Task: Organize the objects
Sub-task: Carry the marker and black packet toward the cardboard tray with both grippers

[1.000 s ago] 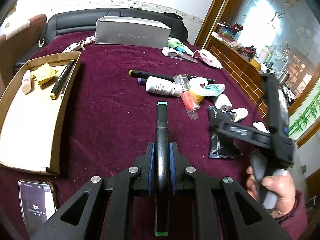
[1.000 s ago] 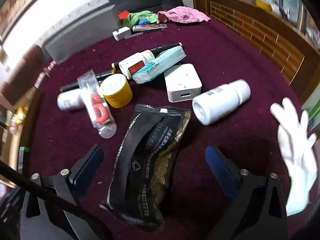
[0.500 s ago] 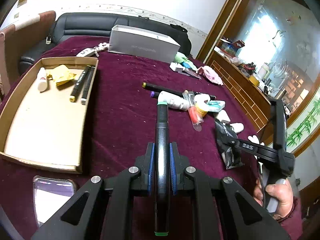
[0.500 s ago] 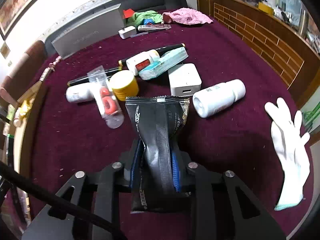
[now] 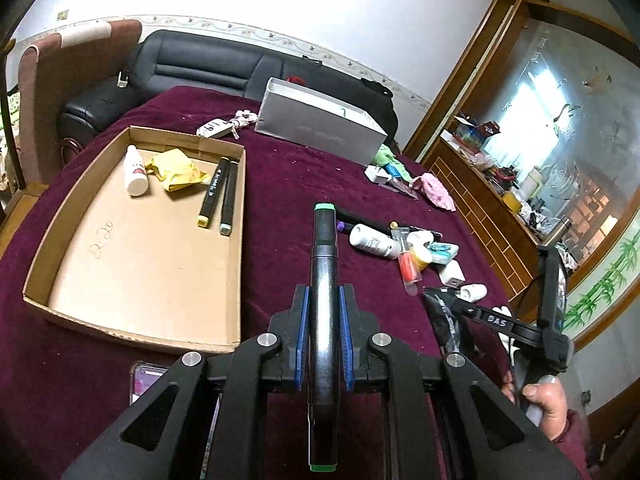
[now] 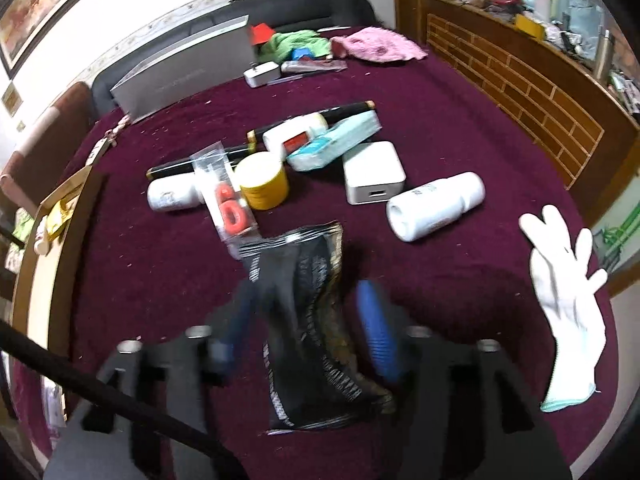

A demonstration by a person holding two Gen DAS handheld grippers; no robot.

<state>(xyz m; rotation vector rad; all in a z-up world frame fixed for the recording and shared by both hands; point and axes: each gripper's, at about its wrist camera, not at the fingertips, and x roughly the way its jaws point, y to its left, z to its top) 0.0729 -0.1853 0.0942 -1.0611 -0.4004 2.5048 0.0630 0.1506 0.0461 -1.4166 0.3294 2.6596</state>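
Cardboard tray [image 5: 132, 264] holds white bottle [image 5: 135, 171], yellow wrapper [image 5: 176, 165], two markers [image 5: 219, 196]. Left hand-held gripper [image 5: 323, 340] pinches green-capped marker [image 5: 324, 280]; right hand-held gripper [image 6: 308, 336] blurred, pads beside black pouch [image 6: 312, 320], grip unclear.

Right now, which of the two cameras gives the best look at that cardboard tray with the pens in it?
The left wrist view. There the cardboard tray lies whole, holding two markers, a white bottle and a yellow wrapper. The right wrist view catches only the tray's edge at the far left, its contents mostly cut off.

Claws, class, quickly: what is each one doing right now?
Left claw: closed on the green-capped marker.
Right claw: motion-blurred around the black foil packet; grip cannot be told.
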